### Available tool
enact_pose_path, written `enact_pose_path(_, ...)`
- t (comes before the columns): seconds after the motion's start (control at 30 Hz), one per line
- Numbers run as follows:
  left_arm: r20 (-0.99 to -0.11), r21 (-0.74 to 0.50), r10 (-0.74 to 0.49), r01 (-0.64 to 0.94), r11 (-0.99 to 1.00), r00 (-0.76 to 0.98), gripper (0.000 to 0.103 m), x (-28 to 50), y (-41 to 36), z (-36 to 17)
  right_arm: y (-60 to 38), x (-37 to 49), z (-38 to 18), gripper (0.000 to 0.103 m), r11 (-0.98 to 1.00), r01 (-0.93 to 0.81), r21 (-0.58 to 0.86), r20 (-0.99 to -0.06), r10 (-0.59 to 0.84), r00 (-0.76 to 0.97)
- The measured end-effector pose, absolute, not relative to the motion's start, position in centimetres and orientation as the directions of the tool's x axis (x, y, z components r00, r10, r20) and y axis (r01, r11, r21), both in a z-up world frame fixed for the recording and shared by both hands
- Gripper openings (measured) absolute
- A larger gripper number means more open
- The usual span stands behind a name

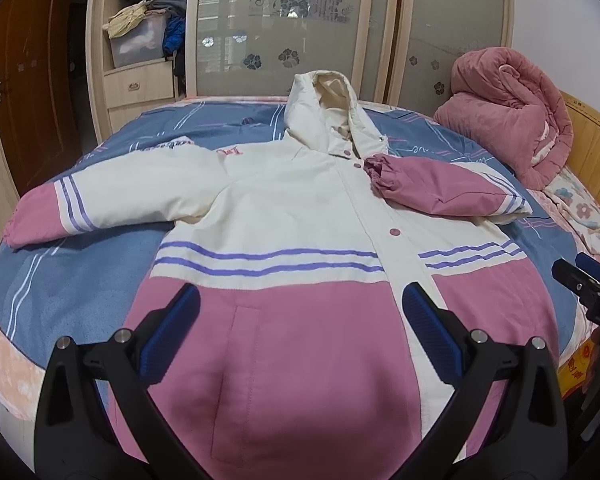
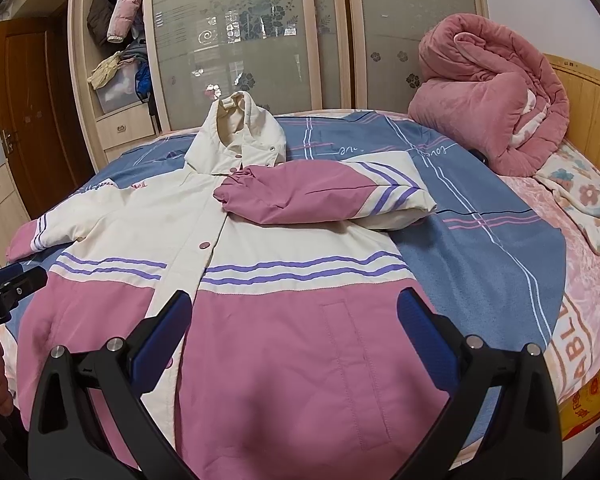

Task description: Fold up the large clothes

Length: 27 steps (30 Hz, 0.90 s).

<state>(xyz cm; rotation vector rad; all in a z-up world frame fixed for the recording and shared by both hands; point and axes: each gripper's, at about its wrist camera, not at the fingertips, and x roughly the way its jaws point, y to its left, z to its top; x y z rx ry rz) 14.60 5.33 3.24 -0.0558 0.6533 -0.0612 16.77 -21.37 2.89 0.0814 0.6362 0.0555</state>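
Lying flat mid-bed (image 1: 80,280), jacket (image 1: 284,216); bedsheet script reads "love" (image 2: 434,148); left gripper (image 1: 300,304) and right gripper (image 2: 296,312) both released, empty.

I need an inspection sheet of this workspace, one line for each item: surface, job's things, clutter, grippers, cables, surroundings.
Surface: bed with a blue striped cover.
Job's things: cream and pink hooded jacket lies front up and snapped; one sleeve is folded across the chest, the other sleeve is spread out sideways; the hood points toward the wardrobe.
Clutter: rolled pink quilt and floral blanket near the headboard.
Grippers: left hand-held gripper is open above the hem; right hand-held gripper is open above the hem; neither holds cloth.
Cables: nothing seen.
Surroundings: wardrobe with frosted sliding doors and an open section with clothes; brown door.
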Motion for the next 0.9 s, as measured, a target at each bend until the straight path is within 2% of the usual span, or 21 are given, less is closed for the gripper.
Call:
enact_pose_path(0.27,-0.64,-0.094,-0.15,0.116,0.989,0.754,0.101,17.7,4.3,3.7,-20.5,16.4,3.6,0.102,0.991,-0.075,0.115,-0.577,0.128,0.807)
enact_pose_path(0.43,-0.685,-0.075,-0.224,0.239,0.968,0.693,0.101,24.0,-0.1,4.6,-20.1,16.6,3.4,0.102,0.988,-0.098,0.119,-0.59,0.15,0.793)
enact_pose_path(0.57,-0.72,-0.125,-0.254,0.24,0.963,0.646,0.1,29.9,-2.5,3.7,-19.9,16.9,3.2,0.102,0.985,-0.107,0.133,-0.599,0.166,0.783)
enact_pose_path(0.63,-0.76,-0.221,-0.312,0.225,0.949,0.57,0.093,33.5,-3.3,2.5,-19.7,17.0,3.1,0.102,0.984,-0.113,0.138,-0.599,0.174,0.781)
enact_pose_path(0.7,-0.785,-0.29,-0.35,0.196,0.937,0.511,0.081,36.5,-4.0,1.3,-19.3,17.1,3.1,0.102,0.982,-0.126,0.142,-0.6,0.187,0.778)
enact_pose_path(0.9,-0.801,-0.408,-0.399,0.083,0.909,0.446,0.076,42.6,-4.7,-1.8,-18.4,17.9,2.4,0.102,0.979,-0.145,0.144,-0.619,0.204,0.759)
